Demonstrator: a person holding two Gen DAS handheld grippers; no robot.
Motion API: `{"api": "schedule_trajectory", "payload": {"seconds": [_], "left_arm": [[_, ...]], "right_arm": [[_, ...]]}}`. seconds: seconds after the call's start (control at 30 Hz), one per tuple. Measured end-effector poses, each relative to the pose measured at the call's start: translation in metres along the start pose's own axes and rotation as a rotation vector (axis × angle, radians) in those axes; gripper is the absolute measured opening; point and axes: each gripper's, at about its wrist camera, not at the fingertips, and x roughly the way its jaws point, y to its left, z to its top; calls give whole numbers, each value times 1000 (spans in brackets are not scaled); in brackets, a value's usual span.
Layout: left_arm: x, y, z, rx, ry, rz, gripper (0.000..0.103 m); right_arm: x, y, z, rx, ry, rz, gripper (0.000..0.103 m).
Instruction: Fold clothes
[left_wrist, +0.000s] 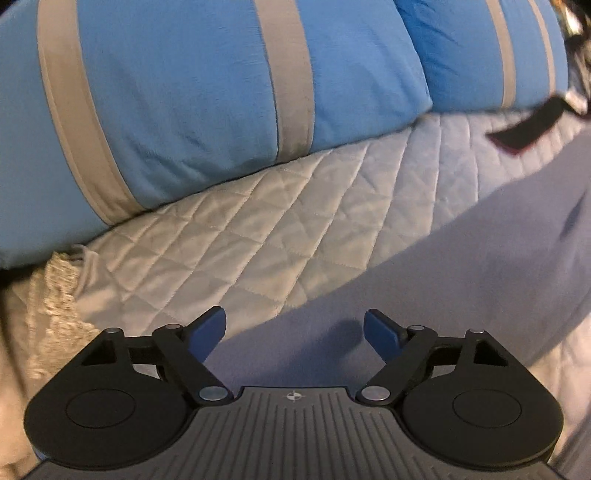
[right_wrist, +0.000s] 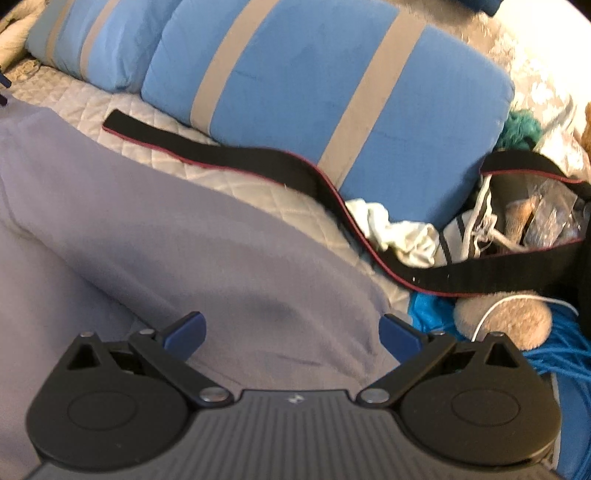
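Hovering over the quilted beige bedspread (left_wrist: 258, 229), our left gripper (left_wrist: 294, 332) hangs with fingers apart (nothing between them) above the flat lavender fleece garment (left_wrist: 461, 266). Our right gripper (right_wrist: 291, 332), fingers apart too, sits over its edge, near a black red-trimmed strap (right_wrist: 266, 162).

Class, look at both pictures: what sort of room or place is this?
Probably a bedroom, on a bed: blue striped pillows lie along a quilted bedspread, with a lavender garment spread on it.
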Motion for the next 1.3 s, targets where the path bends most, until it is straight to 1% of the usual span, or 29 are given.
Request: {"api": "schedule_trajectory", "payload": {"seconds": [0.1,0.13,0.17,0.2,0.27,0.37,0.4,0.43,0.47,0.53,0.67,0.8,0.93,1.0,1.07,1.17,1.23,1.3], "left_arm": [[7,10,0,-29,-4,-33,76],[10,13,0,-38,1,-46,71],[13,15,0,-45,9,-55,64],[17,17,-1,-47,22,-57,61],[22,21,-3,-63,29,-69,59],[23,22,-7,-101,15,-74,58],[23,20,-8,-100,10,-68,57],[22,18,-9,-98,5,-64,49],[21,15,-10,-98,-3,-64,36],[20,11,-11,-94,-11,-53,24],[20,5,-13,-107,-14,-32,11],[22,1,-13,-127,-18,-10,10],[22,-3,-15,-121,-26,10,10],[22,-5,-16,-117,-32,17,10],[21,-5,-18,-113,-38,21,10],[21,-8,-19,-102,-48,29,10],[20,-8,-20,-101,-53,30,10],[20,-8,-21,-100,-59,31,10]], "right_arm": [[6,-2,-4,5,26,2,103],[8,-3,-5,7,34,2,103],[10,-4,-6,9,43,3,103],[12,-4,-7,11,52,3,103],[14,-6,-9,14,56,4,103],[16,-9,-12,23,61,4,103],[16,-11,-12,27,59,2,103],[17,-13,-12,33,56,-1,103],[19,-17,-11,40,53,-5,103],[22,-23,-11,57,36,-22,103],[31,-38,-11,110,-2,-66,103],[42,-52,-10,145,-35,-114,101],[61,-67,-11,215,-48,-102,96],[70,-75,-13,267,-63,-87,90],[80,-83,-13,308,-70,-79,80],[96,-91,-10,317,-69,-82,70],[107,-96,-7,317,-56,-73,70],[121,-100,-5,309,-24,-58,70]]}}
